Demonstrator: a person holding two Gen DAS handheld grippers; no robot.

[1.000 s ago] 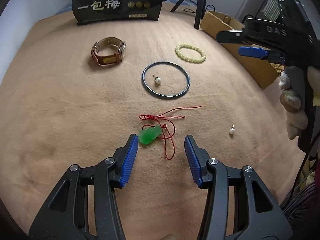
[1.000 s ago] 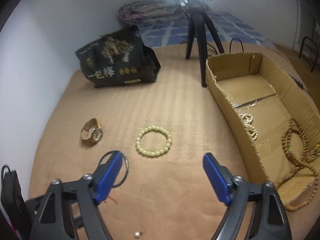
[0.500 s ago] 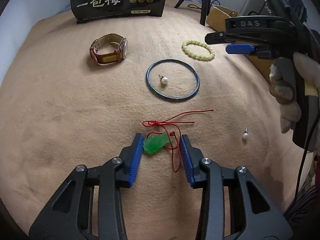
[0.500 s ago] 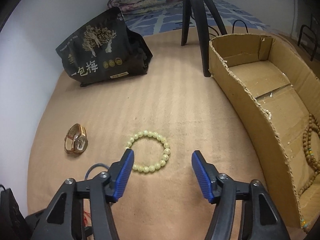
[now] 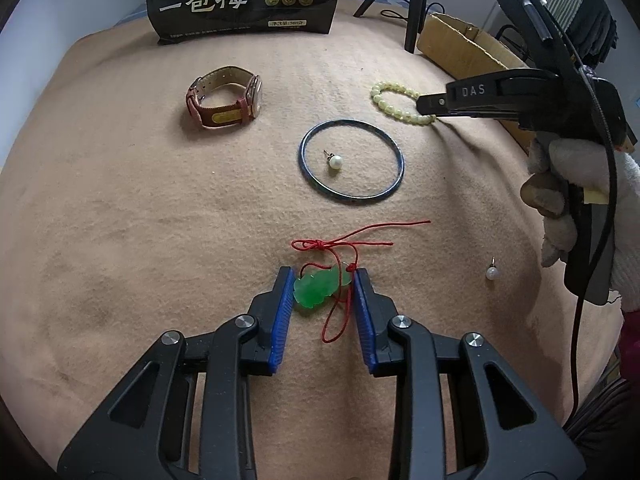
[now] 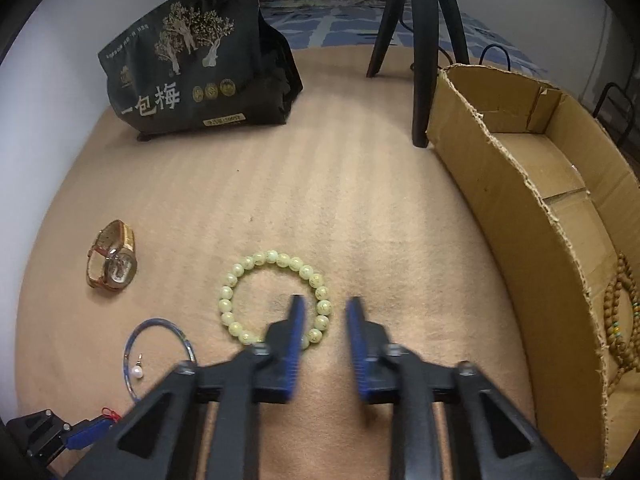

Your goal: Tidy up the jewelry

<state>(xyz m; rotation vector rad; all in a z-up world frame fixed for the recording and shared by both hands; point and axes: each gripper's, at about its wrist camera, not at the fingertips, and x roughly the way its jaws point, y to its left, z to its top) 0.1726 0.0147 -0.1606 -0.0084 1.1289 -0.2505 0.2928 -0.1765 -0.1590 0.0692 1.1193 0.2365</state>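
A green pendant on a red cord lies on the tan blanket. My left gripper is closing on it, and both blue pads touch its ends. The pale green bead bracelet lies further back. My right gripper straddles its right side, the jaws blurred and drawn close. In the left wrist view the right gripper has its fingers together on the bracelet. A gloved hand holds it.
A brown-strapped watch, a blue bangle around a pearl earring and a second pearl lie loose. A cardboard box at right holds wooden beads. A black bag and tripod stand behind.
The left jaws narrowed from wide apart until they touch the pendant. The right gripper came down over the bracelet and its jaws drew in from wide to close together.
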